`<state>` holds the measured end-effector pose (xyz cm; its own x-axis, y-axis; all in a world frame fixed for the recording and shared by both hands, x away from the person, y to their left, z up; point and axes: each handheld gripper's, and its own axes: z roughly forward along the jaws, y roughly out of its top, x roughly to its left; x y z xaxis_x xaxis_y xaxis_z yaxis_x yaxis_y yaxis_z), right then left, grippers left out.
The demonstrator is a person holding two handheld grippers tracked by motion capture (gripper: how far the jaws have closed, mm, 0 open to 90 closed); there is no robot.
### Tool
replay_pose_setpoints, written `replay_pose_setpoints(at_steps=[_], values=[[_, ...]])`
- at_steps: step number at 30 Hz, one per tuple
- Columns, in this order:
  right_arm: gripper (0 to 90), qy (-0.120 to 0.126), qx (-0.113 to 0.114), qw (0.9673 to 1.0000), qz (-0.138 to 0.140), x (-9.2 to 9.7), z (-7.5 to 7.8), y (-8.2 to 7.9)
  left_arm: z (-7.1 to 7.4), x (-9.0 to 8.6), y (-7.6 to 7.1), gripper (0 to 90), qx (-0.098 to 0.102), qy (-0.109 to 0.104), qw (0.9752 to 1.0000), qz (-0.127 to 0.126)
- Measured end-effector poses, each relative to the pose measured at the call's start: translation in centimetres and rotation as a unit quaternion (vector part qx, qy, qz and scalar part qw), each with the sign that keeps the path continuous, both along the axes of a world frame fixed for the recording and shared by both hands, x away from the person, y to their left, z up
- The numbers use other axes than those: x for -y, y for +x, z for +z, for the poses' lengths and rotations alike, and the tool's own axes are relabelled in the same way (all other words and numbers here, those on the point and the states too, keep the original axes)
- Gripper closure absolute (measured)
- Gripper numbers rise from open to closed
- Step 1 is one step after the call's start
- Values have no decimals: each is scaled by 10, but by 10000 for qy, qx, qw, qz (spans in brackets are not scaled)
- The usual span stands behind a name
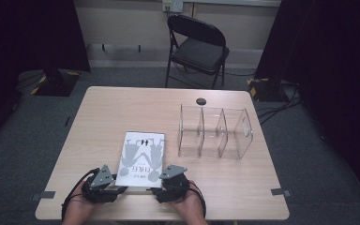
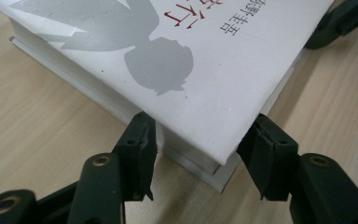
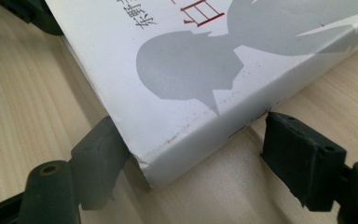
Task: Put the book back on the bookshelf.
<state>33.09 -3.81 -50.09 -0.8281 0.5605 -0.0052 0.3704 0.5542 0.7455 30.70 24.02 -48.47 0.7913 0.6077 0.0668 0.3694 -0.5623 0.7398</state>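
A white book [image 1: 141, 157] with grey silhouettes and red lettering lies flat on the wooden table [image 1: 122, 108], near its front edge. My left gripper [image 1: 120, 188] is at the book's near left corner. In the left gripper view the book's corner [image 2: 205, 93] sits between the two jaws of the left gripper [image 2: 200, 126], and both pads touch its edges. My right gripper [image 1: 155, 190] is at the near right corner. In the right gripper view one jaw of the right gripper [image 3: 191, 126] touches the book [image 3: 177, 93], while the other stands clear of its spine.
A clear acrylic organizer [image 1: 215, 133] with several upright compartments stands to the right of the book. A small black disc [image 1: 201, 101] lies near the table's far edge. A black folding chair [image 1: 197, 47] stands beyond the table. Dark curtains and stands flank both sides.
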Motion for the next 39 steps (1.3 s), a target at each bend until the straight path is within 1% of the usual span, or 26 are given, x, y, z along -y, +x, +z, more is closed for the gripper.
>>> replay_pose_setpoints(at_steps=[1,2,3,4,5,8,9,11,12,14,15,18,19,20,23,24,25,28,30,33,34,37,38,39], values=[[228,-3,-5,10000,-17,0,0,0,3,0,0,485,65,4,10000,10],[229,-14,3,10000,-12,0,0,-1,5,0,0,495,86,-33,10000,22],[229,-7,1,10000,-14,0,0,-1,7,1,0,506,103,-14,9999,33],[229,-12,5,10000,-15,0,0,-1,9,1,1,515,133,59,9999,6],[228,-12,3,10000,-16,0,0,-1,9,2,1,518,134,21,9999,21],[220,-11,1,10000,-14,0,0,-1,12,3,4,524,162,100,9998,26],[208,-13,-9,10000,-8,0,0,-1,12,4,4,524,162,68,9998,59],[190,-30,-40,10000,-3,-1,0,-1,14,4,5,524,158,125,9998,31],[175,-36,-57,10000,12,-1,0,-1,14,4,5,524,133,73,9999,55],[147,-50,-69,10000,28,-2,0,0,13,4,6,524,142,79,9999,42],[140,-58,-73,10000,7,-3,0,1,13,4,6,524,133,26,9999,55],[130,-87,-61,9999,-37,-4,-1,2,13,3,8,524,102,-22,9999,46],[128,-88,-66,9999,-45,-4,-1,2,14,3,9,524,91,13,10000,27],[125,-88,-59,9999,-48,-4,-1,2,13,4,9,524,74,-9,10000,32],[132,-73,-57,9999,-79,-3,-1,1,15,6,12,525,57,22,10000,21],[140,-39,-60,9999,-133,-2,0,1,15,7,12,525,26,-44,10000,38],[140,-1,-72,9999,-151,-1,0,1,15,7,12,525,15,-57,10000,34],[139,129,-95,9997,-208,1,2,2,16,7,13,525,-18,-34,10000,27],[132,117,-73,9997,-222,1,6,1,16,7,13,525,-55,-69,10000,42],[131,77,76,9996,-246,-1,11,-2,16,8,14,525,-79,-54,9999,37],[129,82,89,9996,-266,-1,13,-3,16,8,14,525,-99,-101,9999,47],[131,-46,178,9997,-165,-5,21,-4,18,7,14,526,-149,-123,9998,64],[132,-36,217,9996,-190,-6,24,-4,18,7,14,526,-163,-103,9998,75],[144,22,188,9997,-173,-6,26,-3,18,7,15,526,-185,-94,9998,69]])
